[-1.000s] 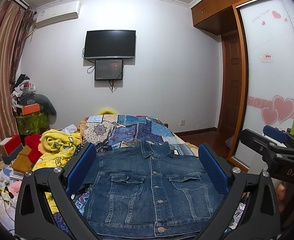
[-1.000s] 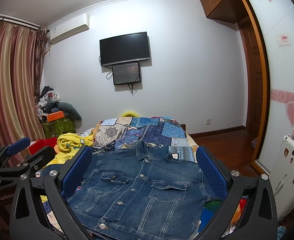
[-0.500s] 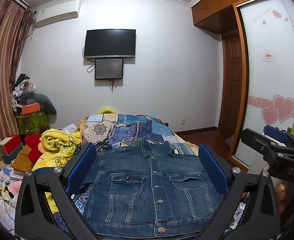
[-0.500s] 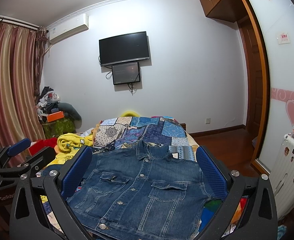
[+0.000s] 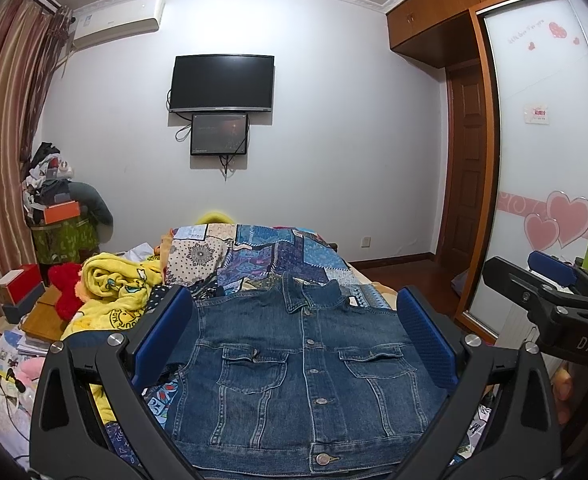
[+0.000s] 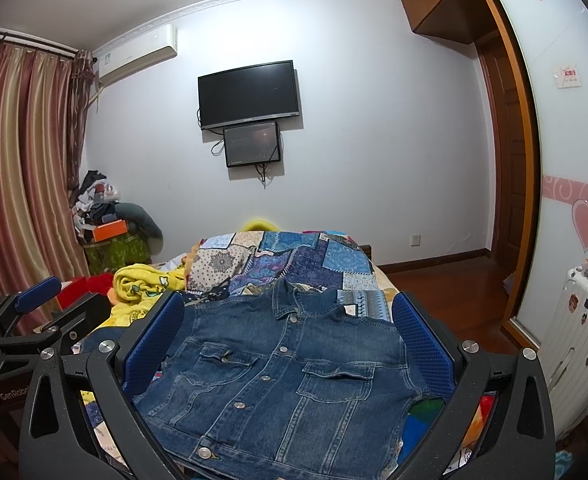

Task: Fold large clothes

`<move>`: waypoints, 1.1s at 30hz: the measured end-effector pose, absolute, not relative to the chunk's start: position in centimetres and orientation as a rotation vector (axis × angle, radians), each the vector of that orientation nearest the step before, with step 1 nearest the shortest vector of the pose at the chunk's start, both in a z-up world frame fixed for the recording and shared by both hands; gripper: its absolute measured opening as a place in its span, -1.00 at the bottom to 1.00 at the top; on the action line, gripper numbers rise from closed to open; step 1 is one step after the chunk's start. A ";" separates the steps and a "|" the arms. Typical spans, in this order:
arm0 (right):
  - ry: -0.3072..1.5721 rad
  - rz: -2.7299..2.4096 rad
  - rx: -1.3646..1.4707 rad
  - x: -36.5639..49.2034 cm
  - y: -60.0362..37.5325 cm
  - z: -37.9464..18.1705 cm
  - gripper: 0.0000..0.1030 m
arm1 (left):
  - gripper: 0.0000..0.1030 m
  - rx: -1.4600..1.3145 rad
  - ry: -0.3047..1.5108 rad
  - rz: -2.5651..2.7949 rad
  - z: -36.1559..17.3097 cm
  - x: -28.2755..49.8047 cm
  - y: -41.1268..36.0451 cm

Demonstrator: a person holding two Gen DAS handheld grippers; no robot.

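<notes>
A blue denim jacket [image 5: 301, 372] lies flat and buttoned on the bed, front up, collar toward the far wall, its sleeves out of sight. It also shows in the right wrist view [image 6: 278, 376]. My left gripper [image 5: 294, 336] is open and empty, held above the jacket's near hem, blue pads wide apart. My right gripper [image 6: 290, 336] is open and empty above the jacket too. The right gripper shows at the right edge of the left wrist view [image 5: 549, 292]; the left gripper shows at the left edge of the right wrist view [image 6: 30, 320].
A patchwork quilt [image 5: 262, 256] covers the bed behind the jacket. A yellow blanket [image 5: 114, 284] and a red plush toy [image 5: 66, 284] lie to the left. Boxes and papers [image 5: 10, 344] crowd the left floor. A wardrobe [image 5: 545, 160] stands on the right, a white radiator [image 6: 573, 344] beside it.
</notes>
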State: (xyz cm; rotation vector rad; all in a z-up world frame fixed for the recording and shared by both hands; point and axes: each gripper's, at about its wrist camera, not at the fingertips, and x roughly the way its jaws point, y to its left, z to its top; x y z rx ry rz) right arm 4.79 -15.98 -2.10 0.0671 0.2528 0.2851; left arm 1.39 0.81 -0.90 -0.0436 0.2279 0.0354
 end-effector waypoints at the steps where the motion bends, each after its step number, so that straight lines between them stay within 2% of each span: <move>1: 0.254 0.285 0.067 4.8 -16.0 -2.2 1.00 | 0.99 -0.044 0.228 0.036 -0.9 1.4 0.8; 20: 0.316 0.273 0.047 6.9 -15.0 -2.8 1.00 | 0.99 -0.075 0.270 0.049 -2.2 3.7 2.8; 33: 0.447 0.258 0.005 13.1 -11.6 -5.0 1.00 | 0.99 -0.175 0.347 0.168 -5.6 10.1 11.2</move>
